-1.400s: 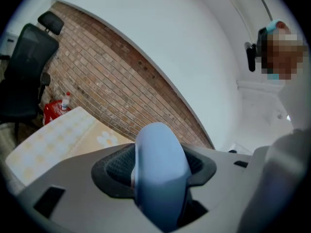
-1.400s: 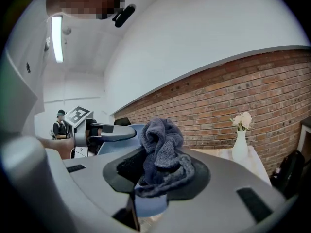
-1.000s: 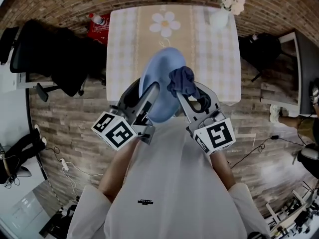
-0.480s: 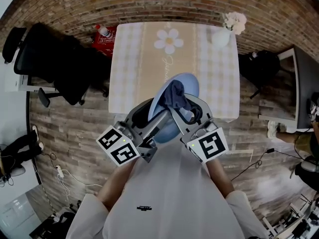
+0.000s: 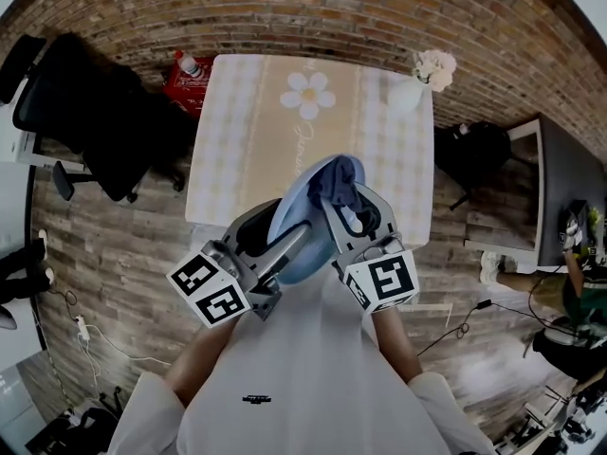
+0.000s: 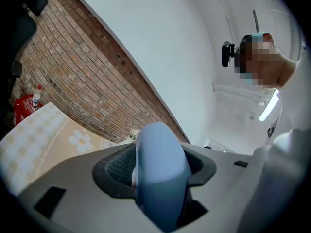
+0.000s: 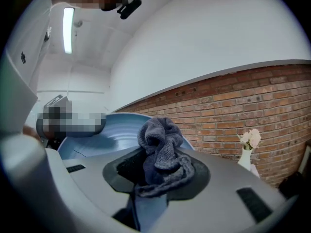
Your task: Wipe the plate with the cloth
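Observation:
A light blue plate [image 5: 305, 218] is held up in the air, tilted on edge, above the near end of the table. My left gripper [image 5: 296, 243] is shut on its lower rim; in the left gripper view the plate's edge [image 6: 159, 171] fills the gap between the jaws. My right gripper [image 5: 343, 202] is shut on a dark blue cloth [image 5: 335, 184], which is bunched against the plate's upper face. In the right gripper view the cloth [image 7: 162, 152] bulges out of the jaws with the plate [image 7: 104, 135] just behind it.
Below stands a table with a checked cloth [image 5: 242, 140] and a daisy print [image 5: 307, 95]. A white vase of flowers [image 5: 414, 83] is at its far right corner. A black chair [image 5: 90, 112] sits left, a red crate with a bottle [image 5: 185, 69] beside it, a dark desk [image 5: 560, 216] right.
Both grippers with the plate and cloth have drawn nearer to me and lower in the view. The cloth has slid from the plate's right side to its upper middle.

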Tool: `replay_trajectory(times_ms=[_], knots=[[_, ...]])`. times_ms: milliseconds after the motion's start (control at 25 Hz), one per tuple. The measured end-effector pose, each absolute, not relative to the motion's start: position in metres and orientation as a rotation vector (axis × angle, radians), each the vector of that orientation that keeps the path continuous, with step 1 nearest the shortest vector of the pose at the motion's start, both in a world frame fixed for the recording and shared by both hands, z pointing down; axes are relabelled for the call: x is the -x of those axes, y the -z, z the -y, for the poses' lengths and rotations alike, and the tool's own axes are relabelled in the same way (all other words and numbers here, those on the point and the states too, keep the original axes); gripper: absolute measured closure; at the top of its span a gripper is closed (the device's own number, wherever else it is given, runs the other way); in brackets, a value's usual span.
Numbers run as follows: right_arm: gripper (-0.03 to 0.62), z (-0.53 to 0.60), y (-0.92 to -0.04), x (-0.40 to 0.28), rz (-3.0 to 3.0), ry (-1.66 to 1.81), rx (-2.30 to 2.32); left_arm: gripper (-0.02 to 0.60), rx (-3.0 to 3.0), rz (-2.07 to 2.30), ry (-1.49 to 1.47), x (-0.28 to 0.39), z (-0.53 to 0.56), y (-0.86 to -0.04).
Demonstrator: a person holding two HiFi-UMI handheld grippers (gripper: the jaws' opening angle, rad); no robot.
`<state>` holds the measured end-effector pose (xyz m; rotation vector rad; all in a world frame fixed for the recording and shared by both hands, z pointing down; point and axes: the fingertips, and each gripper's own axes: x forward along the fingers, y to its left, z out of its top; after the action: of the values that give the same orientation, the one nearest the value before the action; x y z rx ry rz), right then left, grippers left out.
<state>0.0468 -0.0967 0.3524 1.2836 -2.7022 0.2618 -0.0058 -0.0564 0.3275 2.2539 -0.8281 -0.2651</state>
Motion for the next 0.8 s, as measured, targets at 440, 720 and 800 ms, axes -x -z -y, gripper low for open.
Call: replay_trajectory(times_ms=[440, 720, 800], knots=[[0.442, 0.109, -0.372, -0.076, 2.581, -0.324, -1.384, 0.339, -2.264, 0.828, 0.339, 0.013, 0.056, -0.311], [0.442, 0.105, -0.392, -0.08, 2.525, -0.37, -1.374, 0.339, -2.23, 0.842, 0.41, 0.026, 0.062, -0.305], [0.442, 0.103, -0.397, -0.08, 2.514, -0.386, -1.372, 0.339, -2.224, 0.847, 0.424, 0.03, 0.065, -0.304]])
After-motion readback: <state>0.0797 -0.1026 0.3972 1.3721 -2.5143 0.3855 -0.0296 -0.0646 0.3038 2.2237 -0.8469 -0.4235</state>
